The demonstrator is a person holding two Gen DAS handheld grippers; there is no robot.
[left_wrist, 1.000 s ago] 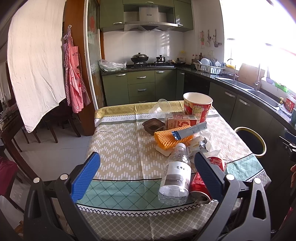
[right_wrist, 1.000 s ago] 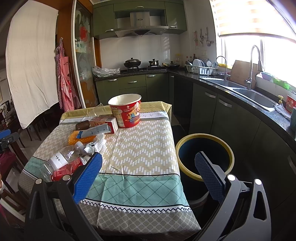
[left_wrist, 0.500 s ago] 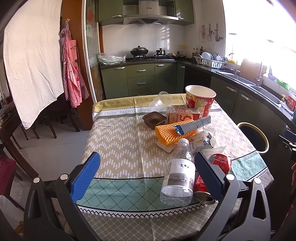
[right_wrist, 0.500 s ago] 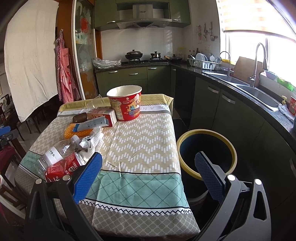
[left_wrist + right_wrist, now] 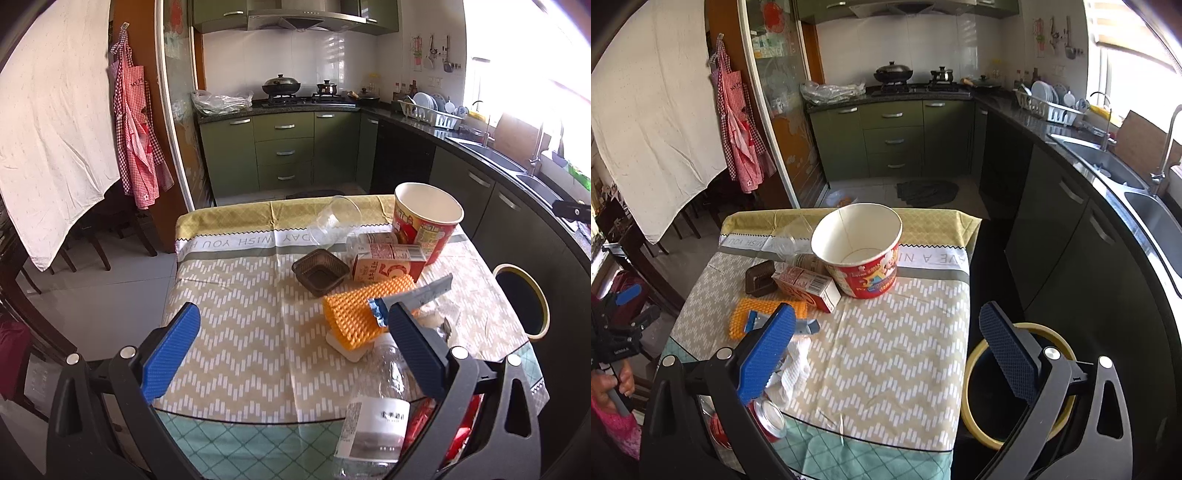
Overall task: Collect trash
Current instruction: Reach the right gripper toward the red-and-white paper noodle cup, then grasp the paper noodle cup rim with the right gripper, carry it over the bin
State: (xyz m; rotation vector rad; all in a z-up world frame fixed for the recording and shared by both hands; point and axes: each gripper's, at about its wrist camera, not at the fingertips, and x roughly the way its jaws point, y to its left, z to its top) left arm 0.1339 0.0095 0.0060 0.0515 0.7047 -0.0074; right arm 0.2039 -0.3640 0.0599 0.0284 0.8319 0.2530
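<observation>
Trash lies on the patterned tablecloth (image 5: 236,332): a clear bottle (image 5: 373,417), a red can (image 5: 768,421), an orange mesh (image 5: 358,314) under a blue-grey wrapper (image 5: 417,295), a brown tray (image 5: 319,271), a carton (image 5: 809,286), a clear cup (image 5: 336,221) and a red paper bucket (image 5: 860,251). My left gripper (image 5: 291,325) is open above the near table edge, the bottle under its right finger. My right gripper (image 5: 886,321) hangs over the table's right side, its jaws wide and closing slightly, nothing between them.
A yellow-rimmed bin (image 5: 975,376) stands on the floor right of the table. White tissue (image 5: 794,369) lies beside the can. Green cabinets and a dark counter with a sink (image 5: 1108,162) run along the right. A hand (image 5: 613,380) holds the left gripper's handle.
Both grippers have moved forward over the table. The right one swung left from above the bin and rose, so the bucket is now ahead of it. The bottle slid lower in the left view.
</observation>
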